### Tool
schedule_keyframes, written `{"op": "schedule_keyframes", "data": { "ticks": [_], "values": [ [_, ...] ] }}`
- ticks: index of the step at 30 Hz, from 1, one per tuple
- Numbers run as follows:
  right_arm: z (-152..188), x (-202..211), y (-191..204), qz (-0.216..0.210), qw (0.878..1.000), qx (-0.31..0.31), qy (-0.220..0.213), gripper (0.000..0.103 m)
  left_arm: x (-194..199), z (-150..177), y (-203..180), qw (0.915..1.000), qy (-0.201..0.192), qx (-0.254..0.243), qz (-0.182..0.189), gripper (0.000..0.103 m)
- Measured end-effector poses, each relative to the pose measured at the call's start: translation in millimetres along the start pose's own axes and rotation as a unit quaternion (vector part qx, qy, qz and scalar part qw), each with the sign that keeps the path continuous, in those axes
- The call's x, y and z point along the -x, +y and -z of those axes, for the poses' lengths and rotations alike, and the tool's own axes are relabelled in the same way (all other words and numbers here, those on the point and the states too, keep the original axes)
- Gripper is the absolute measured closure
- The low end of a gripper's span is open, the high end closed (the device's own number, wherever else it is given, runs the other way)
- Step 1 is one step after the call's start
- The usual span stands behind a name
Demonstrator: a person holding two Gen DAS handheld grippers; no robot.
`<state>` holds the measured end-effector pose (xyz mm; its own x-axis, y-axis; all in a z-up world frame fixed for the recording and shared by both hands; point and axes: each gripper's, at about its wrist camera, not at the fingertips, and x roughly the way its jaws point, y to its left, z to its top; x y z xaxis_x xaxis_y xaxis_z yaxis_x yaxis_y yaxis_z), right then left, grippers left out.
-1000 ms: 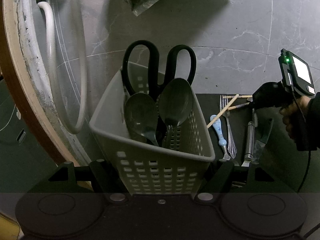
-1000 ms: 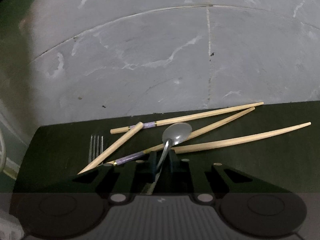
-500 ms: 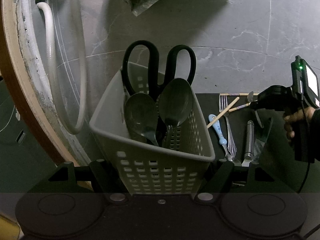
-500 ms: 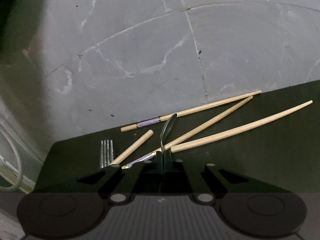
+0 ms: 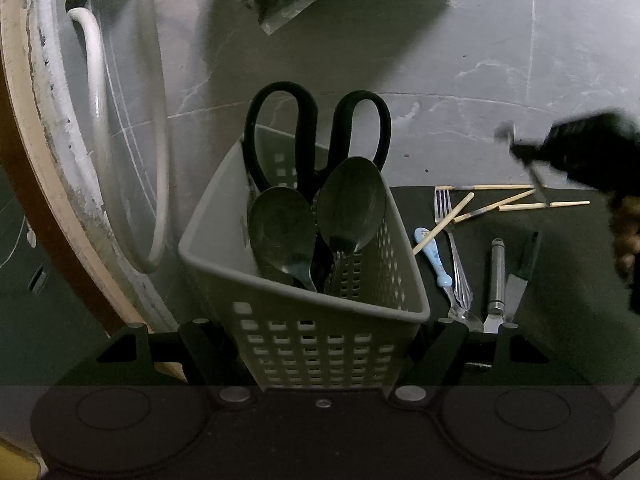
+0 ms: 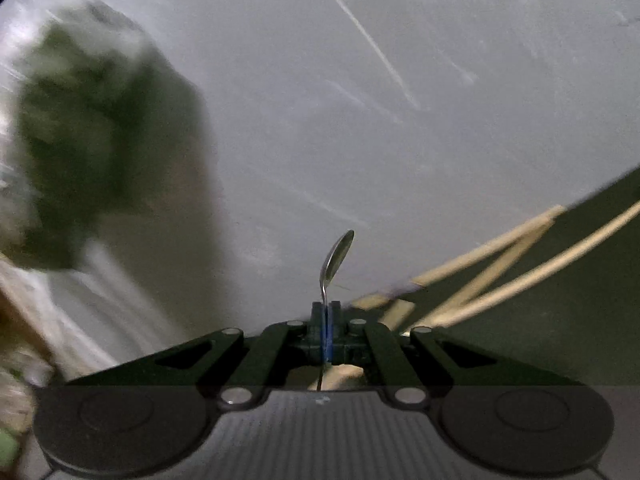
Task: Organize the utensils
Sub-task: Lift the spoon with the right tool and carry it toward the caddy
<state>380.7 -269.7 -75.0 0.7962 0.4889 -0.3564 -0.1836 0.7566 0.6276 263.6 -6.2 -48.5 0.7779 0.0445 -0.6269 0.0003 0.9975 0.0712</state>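
the left gripper [image 5: 320, 344] clamps the grey perforated plastic caddy [image 5: 312, 300], steadying it to receive cutlery, while the right gripper [image 6: 327, 316], jaws pinched together on a small steel spoon [image 6: 336, 256], carries it edge-up above the dark mat [image 5: 560, 280].

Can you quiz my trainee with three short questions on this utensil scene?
1. True or false: the right tool grips a small spoon.
2. What does the left tool hold? A) the basket B) a chopstick C) a fork
3. Name the black-handled item standing in the basket.

Key: 1 true. 2 A. 3 the scissors, behind two large spoons.
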Motion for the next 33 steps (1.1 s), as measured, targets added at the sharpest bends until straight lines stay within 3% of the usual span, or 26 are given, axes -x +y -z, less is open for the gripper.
{"op": "schedule_keyframes", "data": {
  "ticks": [8, 16, 23, 33],
  "values": [
    [-10.3, 47.0, 63.9, -0.138, 0.990, 0.017, -0.035, 0.102, -1.7, 1.9, 6.3, 0.9993, -0.013, -0.024, 0.026, 0.026],
    [11.9, 54.9, 142.6, -0.215, 0.973, 0.070, -0.043, 0.102, -3.6, 5.5, 17.0, 0.9932, -0.033, -0.073, 0.085, 0.026],
    [43.6, 23.5, 170.7, -0.239, 0.966, 0.077, -0.054, 0.102, -2.7, 10.4, 27.2, 0.9840, -0.046, -0.109, 0.133, 0.026],
    [87.6, 9.2, 158.9, -0.235, 0.967, 0.076, -0.064, 0.102, -4.2, 12.8, 32.9, 0.9777, -0.050, -0.139, 0.149, 0.025]
  ]
}}
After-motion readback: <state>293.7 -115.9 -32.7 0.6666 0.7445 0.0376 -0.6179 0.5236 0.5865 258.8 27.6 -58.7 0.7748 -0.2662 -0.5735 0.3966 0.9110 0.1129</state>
